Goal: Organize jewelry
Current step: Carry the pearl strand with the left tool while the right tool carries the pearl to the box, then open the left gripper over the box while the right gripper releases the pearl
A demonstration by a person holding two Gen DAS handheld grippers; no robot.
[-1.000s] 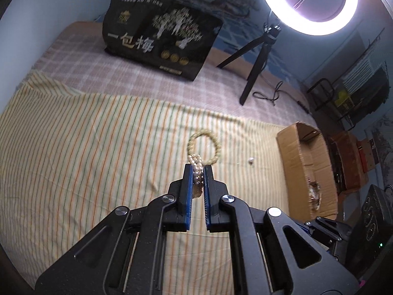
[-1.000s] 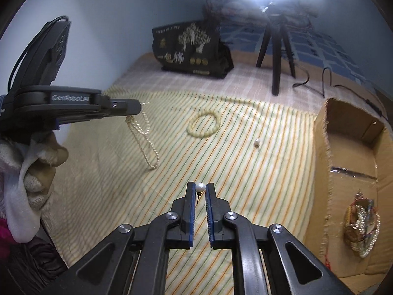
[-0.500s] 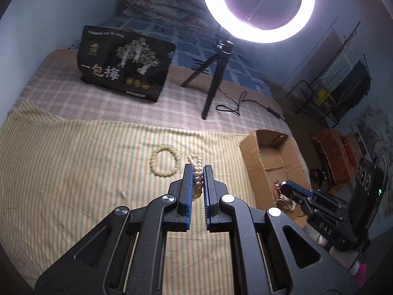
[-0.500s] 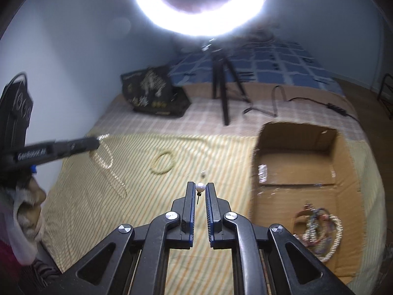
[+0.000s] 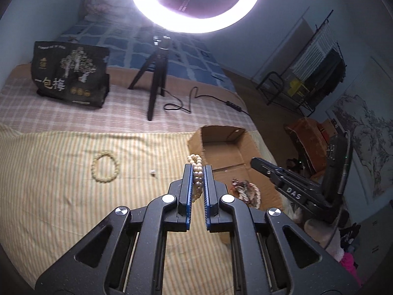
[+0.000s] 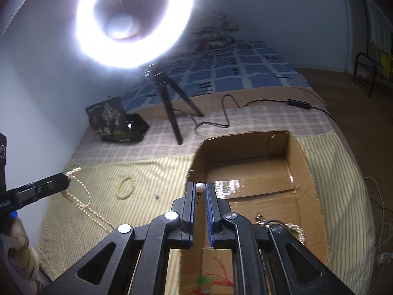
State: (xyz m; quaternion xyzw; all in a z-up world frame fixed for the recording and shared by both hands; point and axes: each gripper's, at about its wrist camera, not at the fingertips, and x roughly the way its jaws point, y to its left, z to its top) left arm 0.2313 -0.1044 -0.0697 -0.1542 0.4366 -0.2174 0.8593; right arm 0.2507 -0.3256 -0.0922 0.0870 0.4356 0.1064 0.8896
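Note:
My left gripper (image 5: 197, 168) is shut on a pearl necklace (image 5: 197, 174), whose loops stick out past its tips. In the right wrist view the left gripper (image 6: 64, 180) enters from the left with the necklace (image 6: 84, 200) dangling above the striped cloth. The right gripper (image 6: 199, 187) is shut on a small pearl pin (image 6: 200, 186) above the near left edge of an open cardboard box (image 6: 245, 136). From the left wrist, the right gripper (image 5: 255, 163) hovers over the box (image 5: 222, 129). A pale bead bracelet (image 5: 103, 181) and a tiny stud (image 5: 152, 171) lie on the cloth.
A tangle of jewelry (image 5: 245, 191) lies in the box. A ring light on a tripod (image 5: 157, 73), its cable (image 5: 191, 103) and a black printed bag (image 5: 71, 78) stand behind on the checked bedcover. A metal rack (image 5: 307, 78) and clutter sit off the bed's right side.
Both grippers have swung right and risen, each keeping its grip. The box, earlier off to the right, now lies straight ahead of the right gripper and close by the left one's tips.

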